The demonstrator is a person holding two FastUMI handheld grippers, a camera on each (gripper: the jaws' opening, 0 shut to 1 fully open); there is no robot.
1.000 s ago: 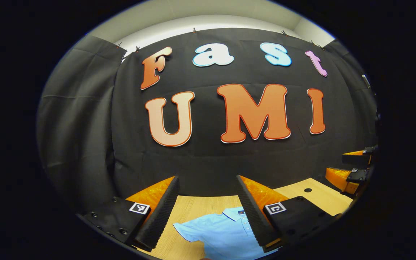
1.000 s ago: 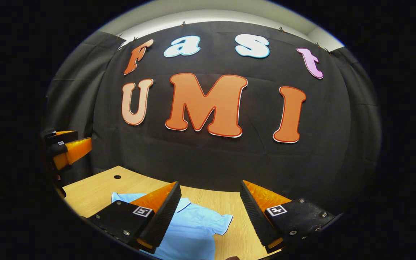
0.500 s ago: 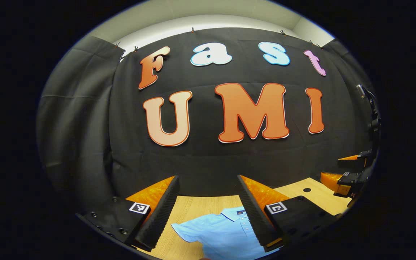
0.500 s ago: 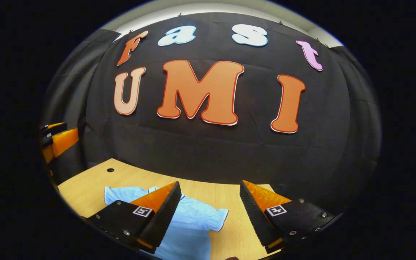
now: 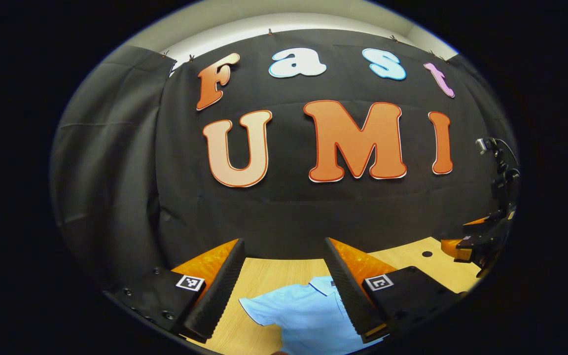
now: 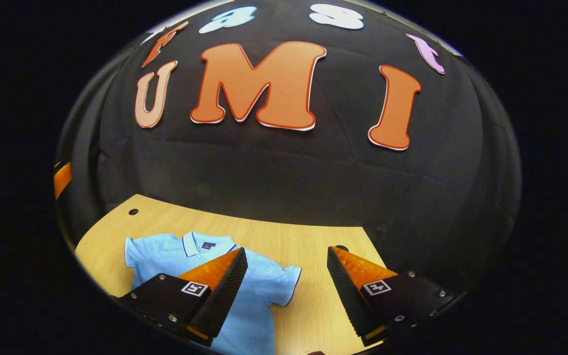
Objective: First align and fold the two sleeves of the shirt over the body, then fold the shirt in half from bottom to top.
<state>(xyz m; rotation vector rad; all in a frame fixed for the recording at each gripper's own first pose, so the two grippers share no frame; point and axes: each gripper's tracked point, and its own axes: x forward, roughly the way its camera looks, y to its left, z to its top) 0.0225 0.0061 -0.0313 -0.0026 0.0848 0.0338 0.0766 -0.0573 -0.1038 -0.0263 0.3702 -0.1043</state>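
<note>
A light blue polo shirt (image 6: 259,291) lies flat on the wooden table (image 6: 308,241), collar toward the back wall, both short sleeves spread out. My right gripper (image 6: 284,291) hovers open above the shirt's right sleeve (image 6: 284,283), touching nothing. In the left gripper view the same shirt (image 5: 303,315) lies below my left gripper (image 5: 284,291), which is open and empty, with the left sleeve (image 5: 257,308) between its fingers. The right gripper (image 5: 471,241) also appears at the far right edge of that view.
The black cloth wall rises just behind the table. Round cable holes sit in the tabletop at the back left (image 6: 133,212) and back right (image 6: 341,248). Bare wood lies to the right of the shirt.
The right gripper has tilted down and moved in, so more of the table and the whole collar now show. The left gripper has barely shifted.
</note>
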